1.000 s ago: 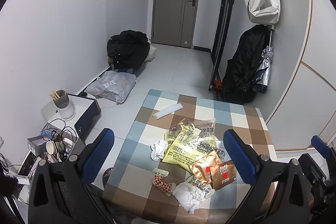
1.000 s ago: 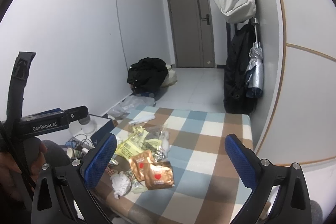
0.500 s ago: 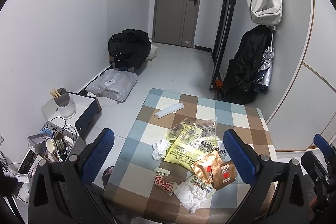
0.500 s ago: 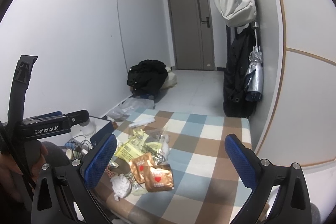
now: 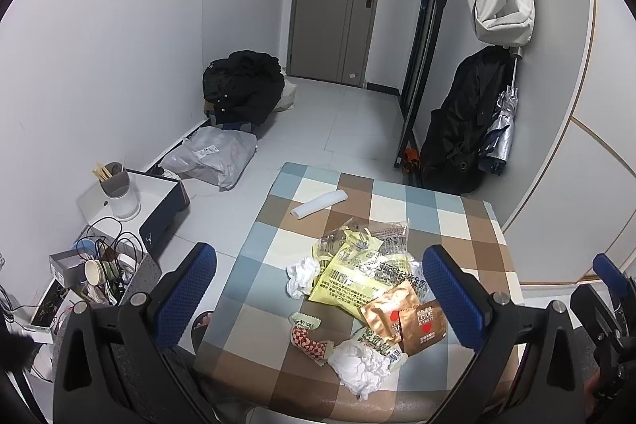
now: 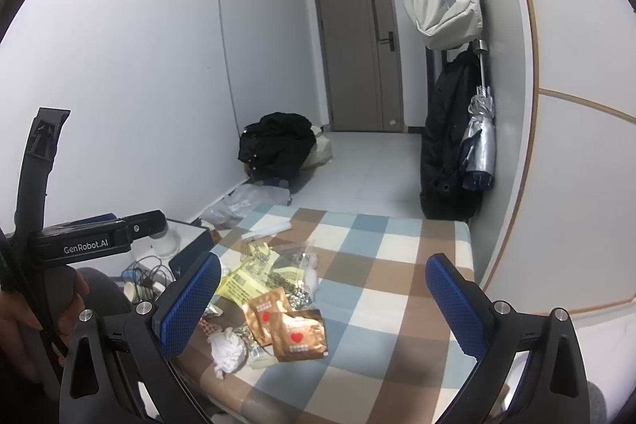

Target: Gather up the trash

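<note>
Approach step: both grippers, left (image 5: pixel 318 289) and right (image 6: pixel 324 295), hover with jaws wide and empty above the wrappers (image 5: pixel 357 277); next, descend and pinch one.

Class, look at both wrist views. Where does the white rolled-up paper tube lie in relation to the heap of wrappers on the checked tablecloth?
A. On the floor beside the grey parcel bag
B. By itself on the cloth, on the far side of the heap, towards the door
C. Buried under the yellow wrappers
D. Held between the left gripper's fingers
B: the white rolled-up paper tube lies alone on the checked tablecloth, beyond the heap of wrappers and apart from it.
</note>
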A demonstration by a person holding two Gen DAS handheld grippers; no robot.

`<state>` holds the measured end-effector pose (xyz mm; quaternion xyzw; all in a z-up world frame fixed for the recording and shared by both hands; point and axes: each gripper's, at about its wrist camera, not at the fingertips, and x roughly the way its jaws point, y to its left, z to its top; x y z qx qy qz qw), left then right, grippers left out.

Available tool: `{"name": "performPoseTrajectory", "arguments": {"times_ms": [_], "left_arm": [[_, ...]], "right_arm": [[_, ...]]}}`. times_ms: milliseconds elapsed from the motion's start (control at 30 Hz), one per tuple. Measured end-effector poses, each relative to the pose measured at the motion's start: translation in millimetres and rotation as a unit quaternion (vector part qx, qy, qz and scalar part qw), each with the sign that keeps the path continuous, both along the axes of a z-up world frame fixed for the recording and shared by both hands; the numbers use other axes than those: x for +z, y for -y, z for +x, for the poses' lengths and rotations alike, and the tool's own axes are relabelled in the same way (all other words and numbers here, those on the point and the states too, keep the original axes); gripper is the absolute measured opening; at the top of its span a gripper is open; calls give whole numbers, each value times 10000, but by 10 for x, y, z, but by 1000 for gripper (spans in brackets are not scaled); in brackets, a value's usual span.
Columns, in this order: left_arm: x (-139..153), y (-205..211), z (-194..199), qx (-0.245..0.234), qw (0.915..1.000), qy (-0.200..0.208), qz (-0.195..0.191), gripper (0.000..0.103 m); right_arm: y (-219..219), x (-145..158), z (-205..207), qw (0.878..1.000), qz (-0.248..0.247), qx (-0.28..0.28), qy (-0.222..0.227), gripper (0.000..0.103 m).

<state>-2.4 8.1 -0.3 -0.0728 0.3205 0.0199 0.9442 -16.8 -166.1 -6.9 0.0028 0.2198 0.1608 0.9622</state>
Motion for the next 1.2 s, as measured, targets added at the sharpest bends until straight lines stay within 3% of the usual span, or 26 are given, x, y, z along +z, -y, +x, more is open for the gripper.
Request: {"name": "performPoseTrajectory", "arguments": {"times_ms": [933, 1067, 1200], "left_arm": [[-74, -24, 43, -35, 9998, -198, 5, 102], [-123, -31, 91, -70, 9994, -322, 46, 102], [-288, -133, 204, -107, 9965, -823, -103, 102]], "right_arm": [[18, -48, 12, 10000, -17, -23, -29, 103], [12, -71, 55, 9999, 8, -8, -109, 103], [-4, -144, 137, 9996, -67, -54, -276, 103]]}}
